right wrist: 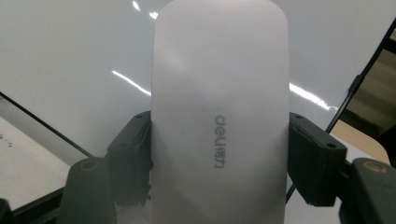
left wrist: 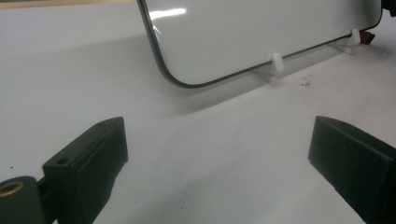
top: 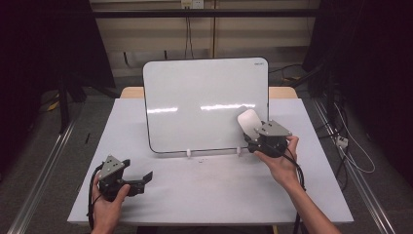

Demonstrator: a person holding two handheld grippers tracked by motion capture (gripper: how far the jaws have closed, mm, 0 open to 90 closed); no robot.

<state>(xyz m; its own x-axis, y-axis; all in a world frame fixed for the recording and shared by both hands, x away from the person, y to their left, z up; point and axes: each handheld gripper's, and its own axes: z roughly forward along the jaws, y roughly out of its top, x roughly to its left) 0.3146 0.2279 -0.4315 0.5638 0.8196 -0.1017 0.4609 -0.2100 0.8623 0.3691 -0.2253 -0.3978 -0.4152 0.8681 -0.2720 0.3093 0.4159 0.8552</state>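
A whiteboard (top: 204,105) stands tilted on two small white feet at the middle back of the table; its lower edge (left wrist: 261,46) shows in the left gripper view. My right gripper (top: 253,134) is shut on a white eraser (top: 248,122) with grey lettering (right wrist: 219,116), held against the board's lower right part. Both black pads (right wrist: 133,154) press on the eraser's sides. My left gripper (top: 141,179) rests low over the table's front left, its jaws wide apart with nothing between them (left wrist: 219,154).
The white table (top: 209,190) has bare surface in front of the board. A wooden table edge (top: 131,91) shows behind it. Metal rails (top: 44,165) run along the floor on both sides, and cables (top: 341,141) lie at the right.
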